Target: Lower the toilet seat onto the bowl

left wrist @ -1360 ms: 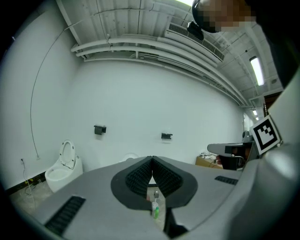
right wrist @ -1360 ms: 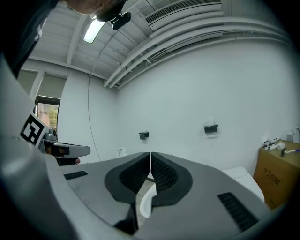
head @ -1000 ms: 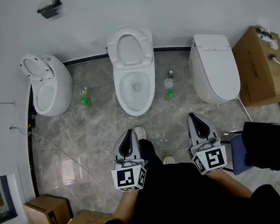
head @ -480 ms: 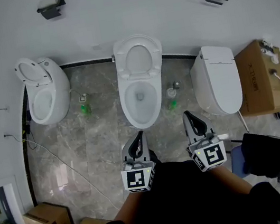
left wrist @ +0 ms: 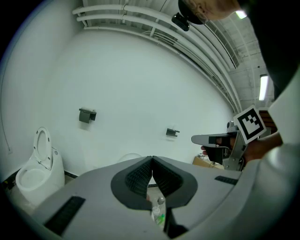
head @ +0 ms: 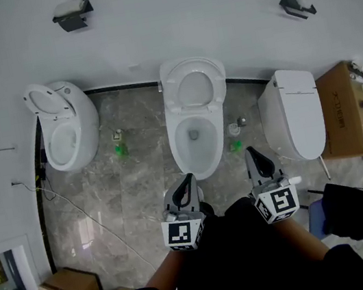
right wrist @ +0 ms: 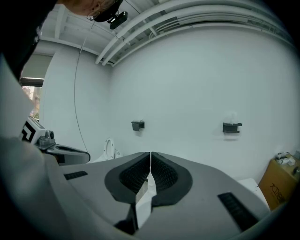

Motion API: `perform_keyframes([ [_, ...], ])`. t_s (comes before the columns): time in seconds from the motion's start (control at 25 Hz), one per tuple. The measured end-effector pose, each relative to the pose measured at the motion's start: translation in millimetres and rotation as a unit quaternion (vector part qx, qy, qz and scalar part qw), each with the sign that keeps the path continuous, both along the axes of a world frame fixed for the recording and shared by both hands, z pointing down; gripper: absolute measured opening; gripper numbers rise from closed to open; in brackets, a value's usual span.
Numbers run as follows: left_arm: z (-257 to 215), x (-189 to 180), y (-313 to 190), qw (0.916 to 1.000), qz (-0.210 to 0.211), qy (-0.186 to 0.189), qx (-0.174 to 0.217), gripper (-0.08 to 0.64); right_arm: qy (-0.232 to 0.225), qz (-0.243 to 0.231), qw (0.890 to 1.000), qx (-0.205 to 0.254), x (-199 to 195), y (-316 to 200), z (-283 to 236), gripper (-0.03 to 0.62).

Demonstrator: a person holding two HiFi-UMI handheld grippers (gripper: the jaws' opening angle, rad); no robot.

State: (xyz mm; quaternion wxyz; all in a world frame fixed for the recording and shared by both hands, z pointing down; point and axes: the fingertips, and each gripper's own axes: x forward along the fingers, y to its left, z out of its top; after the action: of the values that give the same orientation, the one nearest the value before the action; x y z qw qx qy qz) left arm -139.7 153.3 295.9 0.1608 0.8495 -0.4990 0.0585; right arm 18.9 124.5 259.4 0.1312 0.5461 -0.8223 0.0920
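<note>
Seen steeply from above, a person in dark sleeves holds two grippers out over a grey marble floor (head: 106,189). The left gripper (head: 188,177) and the right gripper (head: 249,152) each have their jaws pressed together with nothing between them. Both point toward the middle of three white toilets, near its front, with no contact visible. Just beyond the grippers lies the open toilet bowl (head: 177,150). The toilet seat (head: 169,84) stands raised at the back of the bowl, on the wall side, well apart from both grippers. A small green bottle (head: 120,145) stands on the floor to the left of the bowl. Farther off are a left toilet (head: 82,116) with its seat also up and a right toilet (head: 294,114) with its lid down. Behind them is a white wall (head: 180,16). The task appears not yet begun: reaching the seat and swinging it down onto the bowl are both left to do.
</note>
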Motion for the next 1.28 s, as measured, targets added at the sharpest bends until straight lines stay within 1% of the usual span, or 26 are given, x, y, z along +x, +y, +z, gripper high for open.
perform_keyframes([
  [0.12, 1, -4, -25, 0.9999, 0.005, 0.007, -0.013, 0.015, -0.001, 0.021, 1.000, -0.007, 7, -21, 0, 0.032],
  [0.28, 7, -5, -65, 0.9989, -0.007, 0.043, -0.017, 0.015, -0.001, 0.022, 1.000, -0.017, 20, -52, 12, 0.032],
  [0.32, 10, -3, -76, 0.9989, -0.011, 0.042, -0.017, 0.015, -0.004, 0.025, 1.000, -0.019, 25, -61, 15, 0.032],
  [0.44, 21, 8, -106, 0.9995, -0.015, 0.021, -0.019, 0.015, -0.014, 0.028, 0.999, -0.021, 41, -89, 27, 0.032],
  [0.52, 27, 15, -130, 0.9995, -0.018, 0.012, -0.023, 0.015, -0.022, 0.014, 0.999, -0.020, 46, -114, 34, 0.032],
  [0.6, 35, 22, -156, 0.9988, -0.027, 0.018, -0.036, 0.015, -0.024, -0.006, 1.000, -0.017, 50, -145, 41, 0.032],
  [0.68, 46, 31, -175, 0.9973, -0.034, 0.030, -0.057, 0.015, -0.024, -0.018, 0.999, -0.021, 55, -168, 48, 0.032],
  [0.72, 51, 37, -184, 0.9968, -0.034, 0.031, -0.065, 0.015, -0.025, -0.021, 0.999, -0.024, 59, -178, 52, 0.032],
  [0.8, 59, 48, -205, 0.9968, -0.033, 0.020, -0.069, 0.015, -0.026, -0.025, 0.999, -0.030, 65, -202, 60, 0.033],
  [1.0, 79, 67, -259, 0.9970, -0.038, -0.003, -0.067, 0.015, -0.019, -0.035, 0.998, -0.056, 79, -250, 94, 0.034],
  [1.16, 101, 74, -294, 0.9959, -0.042, -0.004, -0.080, 0.015, -0.004, -0.048, 0.996, -0.080, 80, -279, 124, 0.034],
  [1.28, 118, 78, -317, 0.9952, -0.045, -0.010, -0.086, 0.015, -0.001, -0.057, 0.994, -0.095, 76, -299, 140, 0.034],
])
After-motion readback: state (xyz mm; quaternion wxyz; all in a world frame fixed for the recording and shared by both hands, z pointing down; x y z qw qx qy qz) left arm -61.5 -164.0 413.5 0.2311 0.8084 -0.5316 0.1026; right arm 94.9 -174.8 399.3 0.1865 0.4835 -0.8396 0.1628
